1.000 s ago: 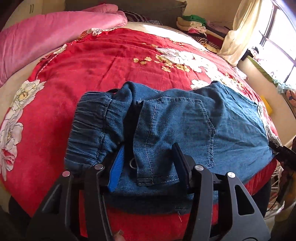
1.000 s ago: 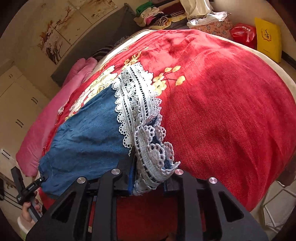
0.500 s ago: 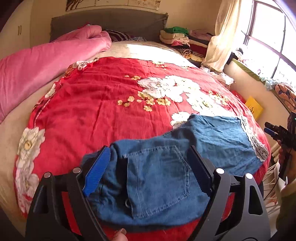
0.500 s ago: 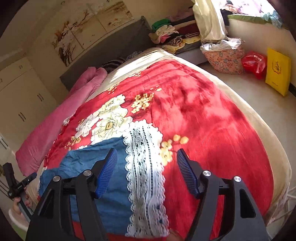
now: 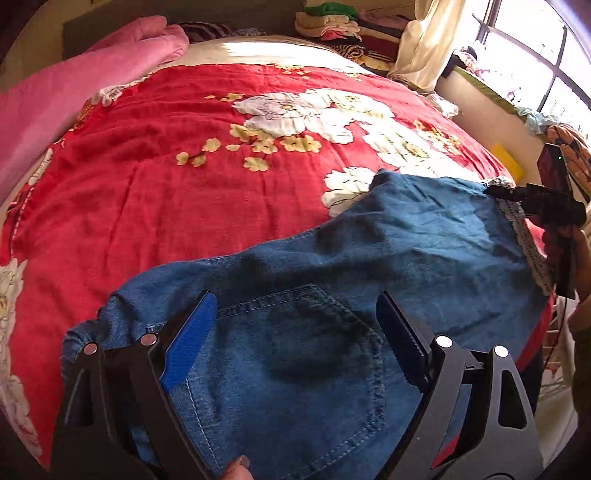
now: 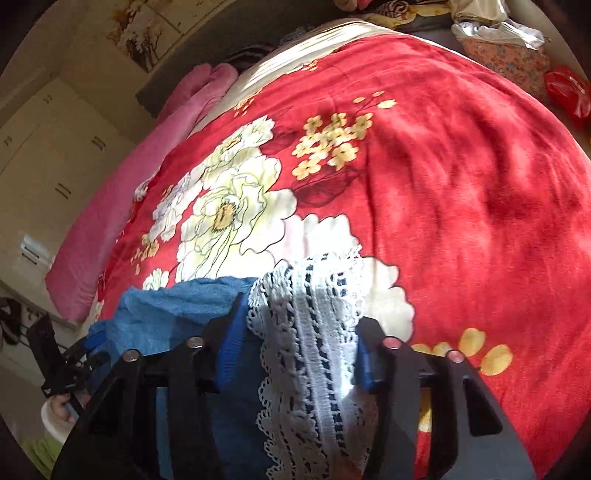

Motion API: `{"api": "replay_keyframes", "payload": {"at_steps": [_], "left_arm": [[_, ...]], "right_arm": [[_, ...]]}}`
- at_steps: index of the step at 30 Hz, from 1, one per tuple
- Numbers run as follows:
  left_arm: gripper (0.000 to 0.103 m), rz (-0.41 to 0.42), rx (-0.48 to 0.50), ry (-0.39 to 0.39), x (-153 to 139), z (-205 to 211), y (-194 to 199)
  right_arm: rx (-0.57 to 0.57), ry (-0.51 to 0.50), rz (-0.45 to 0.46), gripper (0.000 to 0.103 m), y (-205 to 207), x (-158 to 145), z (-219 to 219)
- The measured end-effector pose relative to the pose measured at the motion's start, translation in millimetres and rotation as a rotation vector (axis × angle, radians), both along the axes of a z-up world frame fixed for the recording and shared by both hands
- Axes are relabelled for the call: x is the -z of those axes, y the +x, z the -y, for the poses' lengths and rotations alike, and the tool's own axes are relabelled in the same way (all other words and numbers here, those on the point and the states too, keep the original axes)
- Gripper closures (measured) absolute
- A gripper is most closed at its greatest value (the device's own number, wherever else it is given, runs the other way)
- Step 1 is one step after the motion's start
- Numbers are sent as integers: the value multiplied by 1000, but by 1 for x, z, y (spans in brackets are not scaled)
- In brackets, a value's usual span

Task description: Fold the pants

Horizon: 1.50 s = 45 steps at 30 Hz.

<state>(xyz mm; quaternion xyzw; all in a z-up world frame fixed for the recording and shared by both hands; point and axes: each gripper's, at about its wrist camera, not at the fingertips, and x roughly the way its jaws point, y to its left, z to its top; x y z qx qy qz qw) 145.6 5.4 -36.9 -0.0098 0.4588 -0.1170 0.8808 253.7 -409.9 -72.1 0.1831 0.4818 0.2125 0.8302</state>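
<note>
Pants (image 5: 388, 266) are lying flat on the red blanket (image 5: 184, 192) near the bed's front edge, already looking folded lengthwise, legs seeming stacked, back pocket (image 5: 306, 354) facing up at the waist end and lace hem (image 6: 314, 332) at the other. L gripper (image 5: 295, 332) is hovering over the pocket w/ jaws wide apart, nothing between them being pinched. R gripper (image 6: 295, 343) is sitting at the hem end, jaws apart too but narrower, lace lying between the blue pads; not clamping as far as visible. Judging progress approx. halfway: the first fold is looking done, the crosswise fold (hem toward waist or the reverse) is looking still left, plus a bit of smoothing since the denim is wrinkling mid-leg. Count: 1 pants, 1 pocket showing, 1 lace band showing, 2 grippers, 1 blanket, 1 pink quilt (image 5: 55, 92) along the far side, 1 clothes pile (image 5: 332, 22) by the headboard, 1 curtain (image 5: 424, 40). Right-wrist view is also showing 1 red bag (image 6: 569, 92) on the floor; the other small items there are too blurry to count.
</note>
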Motion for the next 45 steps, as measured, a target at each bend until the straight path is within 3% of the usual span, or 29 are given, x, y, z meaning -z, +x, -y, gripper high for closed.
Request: {"api": "replay_keyframes", "payload": {"at_steps": [2, 7, 12, 15, 18, 20, 21, 27, 29, 34, 40, 45], "left_arm": [[22, 8, -35, 18, 4, -8, 0], [22, 9, -40, 17, 5, -8, 2], [22, 16, -45, 28, 7, -6, 4], [22, 20, -45, 40, 10, -5, 4], [22, 34, -55, 39, 9, -4, 3], [22, 43, -60, 32, 8, -5, 2], [21, 50, -60, 25, 6, -5, 0], [11, 82, -47, -53, -16, -2, -13], [10, 93, -28, -57, -25, 6, -18], [10, 128, 44, -73, -49, 34, -26], [10, 142, 141, -79, -69, 80, -22], [10, 112, 286, -42, -71, 139, -1]], "right_arm": [[-15, -29, 32, 83, -6, -6, -8], [53, -103, 154, 84, -11, -37, -1], [21, -277, 109, 81, 10, -12, -21], [16, -317, 104, 73, 15, 1, -24], [50, -300, 104, 57, 14, -1, -16], [84, -323, 121, 37, 7, -9, -10], [102, -327, 135, 37, 3, -16, -5], [180, -246, 219, 29, -46, -60, 27], [185, -232, 248, 22, -72, -73, 30], [176, -222, 320, 15, -141, -89, 22], [229, -95, 261, 12, -203, -61, 16], [225, -35, 196, 12, -222, -31, 5]]}}
